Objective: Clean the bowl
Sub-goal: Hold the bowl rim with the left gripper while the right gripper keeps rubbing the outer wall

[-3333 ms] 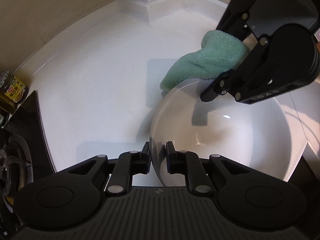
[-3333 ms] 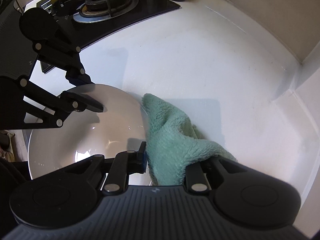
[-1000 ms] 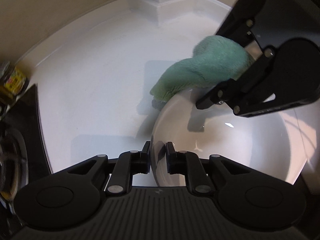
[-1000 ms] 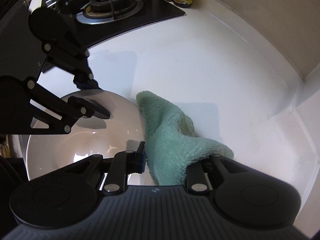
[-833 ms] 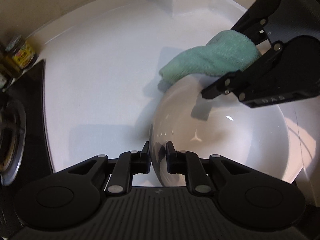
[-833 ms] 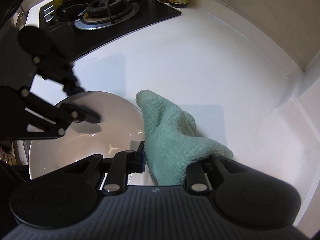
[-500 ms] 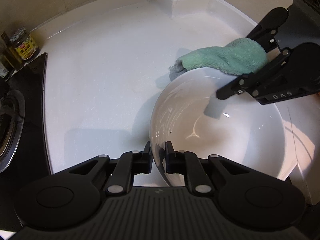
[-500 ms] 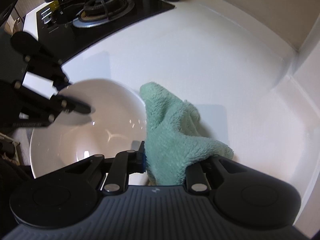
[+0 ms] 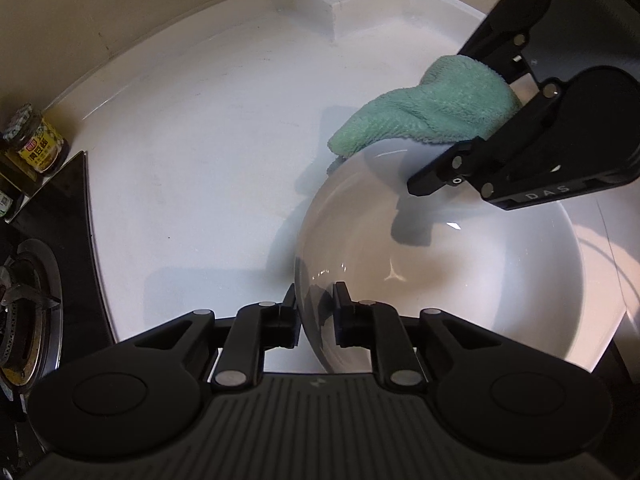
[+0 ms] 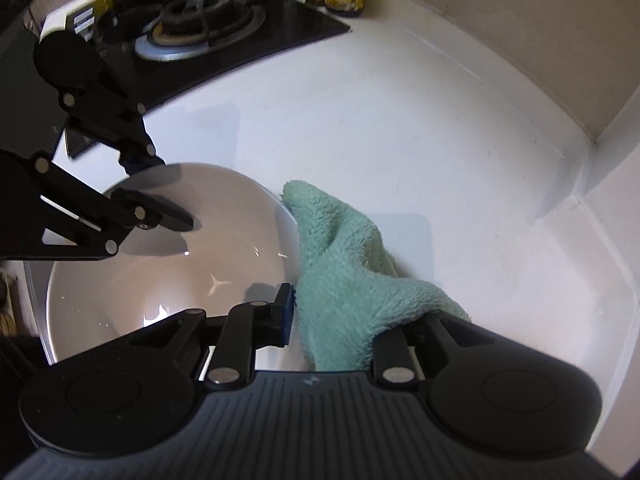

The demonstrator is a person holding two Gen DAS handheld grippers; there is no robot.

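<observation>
1. The white counter fills most of both views, and the beige wall closes it at the top of the frame.
2. The white bowl is in the lower right of my left view and in the lower left of my right view. My left claw is clenched on its rim, one finger inside and one outside.
3. The black stove stands in the upper left of my right view; in my left view it is cut off at the left edge.
4. The green cloth is grasped in my right claw and presses on the far rim of the bowl. It hides my right finger and a part of the rim.
5. A jar with yellow label stands at the left edge, beside the stove. Its text is too small to read.
</observation>
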